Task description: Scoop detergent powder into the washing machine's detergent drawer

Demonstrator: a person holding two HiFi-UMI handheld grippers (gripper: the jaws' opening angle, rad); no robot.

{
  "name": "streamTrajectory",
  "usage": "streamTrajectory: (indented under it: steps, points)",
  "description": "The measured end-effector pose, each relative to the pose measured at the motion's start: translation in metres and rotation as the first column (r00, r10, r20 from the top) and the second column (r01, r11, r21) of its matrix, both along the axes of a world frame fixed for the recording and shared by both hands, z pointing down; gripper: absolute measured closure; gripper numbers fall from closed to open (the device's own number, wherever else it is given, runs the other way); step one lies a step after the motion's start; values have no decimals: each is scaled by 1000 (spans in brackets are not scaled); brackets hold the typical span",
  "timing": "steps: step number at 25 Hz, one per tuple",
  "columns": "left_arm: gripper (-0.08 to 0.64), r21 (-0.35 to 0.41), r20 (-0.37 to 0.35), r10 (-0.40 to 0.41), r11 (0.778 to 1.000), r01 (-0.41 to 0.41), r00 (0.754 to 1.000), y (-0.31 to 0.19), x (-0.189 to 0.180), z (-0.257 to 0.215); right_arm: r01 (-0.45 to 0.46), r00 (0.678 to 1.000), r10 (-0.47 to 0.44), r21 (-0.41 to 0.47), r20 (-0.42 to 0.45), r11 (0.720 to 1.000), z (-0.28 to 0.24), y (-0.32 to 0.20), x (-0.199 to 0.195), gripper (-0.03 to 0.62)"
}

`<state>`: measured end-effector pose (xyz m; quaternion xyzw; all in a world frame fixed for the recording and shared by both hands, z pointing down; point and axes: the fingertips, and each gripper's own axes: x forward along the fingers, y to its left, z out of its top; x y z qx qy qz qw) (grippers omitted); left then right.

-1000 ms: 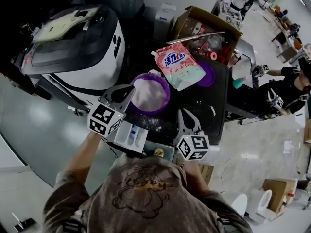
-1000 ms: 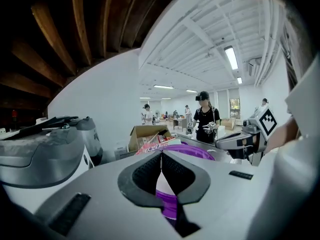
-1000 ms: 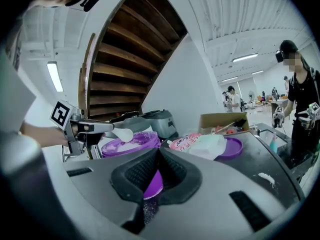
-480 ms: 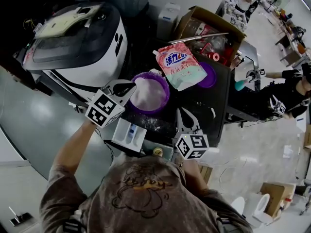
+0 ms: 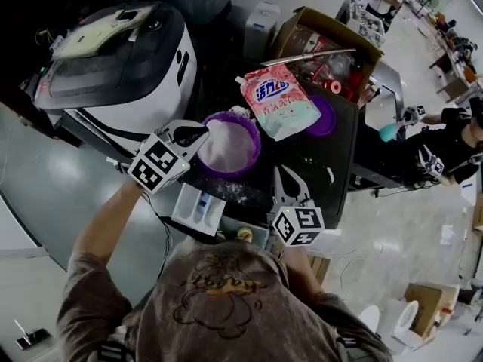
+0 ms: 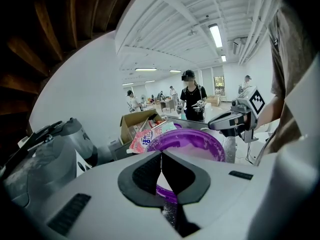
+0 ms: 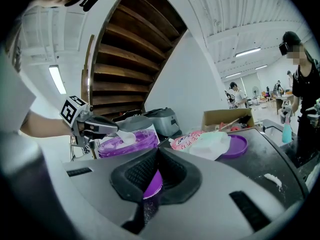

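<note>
A purple tub (image 5: 254, 148) of white detergent powder stands on the dark counter. My left gripper (image 5: 201, 134) is at the tub's left rim, shut on a small white scoop (image 7: 127, 135) that holds powder just above the tub (image 7: 120, 146). The left gripper view shows its jaws (image 6: 161, 153) closed in front of the tub (image 6: 192, 144). The white detergent drawer (image 5: 198, 208) juts out below the left gripper, by the counter's near edge. My right gripper (image 5: 290, 172) hovers over the counter right of the tub, shut with nothing in it (image 7: 157, 150).
A pink detergent bag (image 5: 281, 100) lies behind the tub, partly over a purple lid (image 5: 323, 118). A white washing machine (image 5: 113, 66) stands at the left and an open cardboard box (image 5: 321, 40) at the back. Spilled powder dots the counter. People stand beyond the sink at right.
My left gripper has shifted left and away from over the drawer toward the tub's rim, uncovering the drawer. The right gripper has barely moved.
</note>
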<state>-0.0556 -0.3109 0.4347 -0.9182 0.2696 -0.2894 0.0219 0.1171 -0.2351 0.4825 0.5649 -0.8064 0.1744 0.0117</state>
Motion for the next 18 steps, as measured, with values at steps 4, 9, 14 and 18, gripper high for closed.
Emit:
streamTrajectory:
  steps: [4, 9, 14, 18]
  points:
    - [537, -17, 8, 11, 1000, -11, 1000, 0, 3, 1, 5, 1000, -5, -3, 3, 1000, 2, -2, 0, 592]
    - [537, -36, 23, 36, 999, -35, 999, 5, 6, 3, 10, 1000, -10, -6, 6, 1000, 2, -4, 0, 592]
    - [537, -64, 28, 57, 996, -56, 998, 11, 9, 8, 15, 1000, -15, -8, 7, 1000, 4, -4, -1, 592]
    - [537, -83, 37, 77, 994, -73, 996, 16, 11, 8, 19, 1000, -19, -8, 8, 1000, 4, -5, 0, 592]
